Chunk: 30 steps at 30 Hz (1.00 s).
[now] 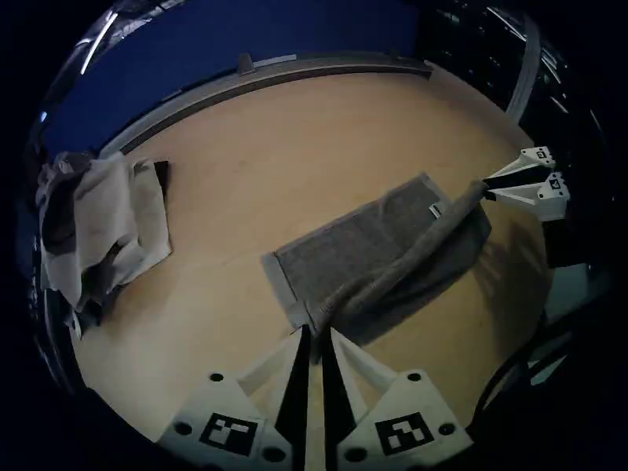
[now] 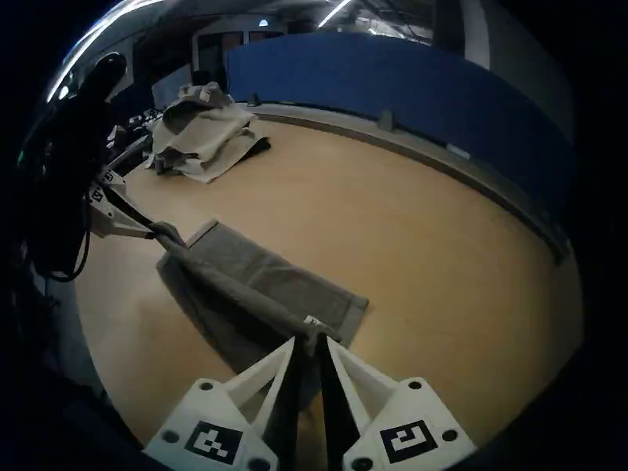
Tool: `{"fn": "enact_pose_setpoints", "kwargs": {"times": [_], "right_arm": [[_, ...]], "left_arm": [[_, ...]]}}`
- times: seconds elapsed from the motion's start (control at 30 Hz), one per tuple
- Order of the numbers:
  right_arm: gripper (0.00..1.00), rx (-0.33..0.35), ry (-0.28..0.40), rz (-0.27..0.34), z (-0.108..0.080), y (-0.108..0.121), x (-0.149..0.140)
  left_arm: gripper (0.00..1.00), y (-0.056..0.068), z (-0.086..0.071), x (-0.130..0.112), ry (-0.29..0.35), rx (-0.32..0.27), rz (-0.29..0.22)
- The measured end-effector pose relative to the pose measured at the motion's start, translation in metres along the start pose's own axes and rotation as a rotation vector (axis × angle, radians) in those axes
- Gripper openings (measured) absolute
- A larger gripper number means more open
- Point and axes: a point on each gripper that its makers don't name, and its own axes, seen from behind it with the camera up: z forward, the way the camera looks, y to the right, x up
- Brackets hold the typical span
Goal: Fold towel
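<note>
Wood table [image 1: 314, 141], blue partition [image 1: 235, 39], cloth pile [image 1: 102, 220] aside; left gripper [image 1: 316, 341], right gripper [image 2: 310, 345] each clamped on towel [image 1: 353, 243] edge.

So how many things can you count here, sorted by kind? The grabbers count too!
grey towel: 1
pile of beige cloths: 1 (I cannot tell how many cloths are in it)
grippers: 2, the left gripper and the right gripper, each pinching an end of the towel
Total: 4
</note>
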Motion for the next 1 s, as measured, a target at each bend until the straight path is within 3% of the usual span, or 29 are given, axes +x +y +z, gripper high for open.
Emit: {"fn": "enact_pose_setpoints", "kwargs": {"times": [0.87, 1.0], "right_arm": [[0.14, -0.032, -0.011, 0.026, 0.032, 0.017, -0.002], [0.18, -0.036, -0.018, 0.021, 0.035, 0.018, -0.003]], "left_arm": [[0.18, -0.014, 0.032, 0.020, 0.004, 0.018, -0.034], [0.18, -0.015, 0.034, 0.022, 0.007, 0.024, -0.034]]}}
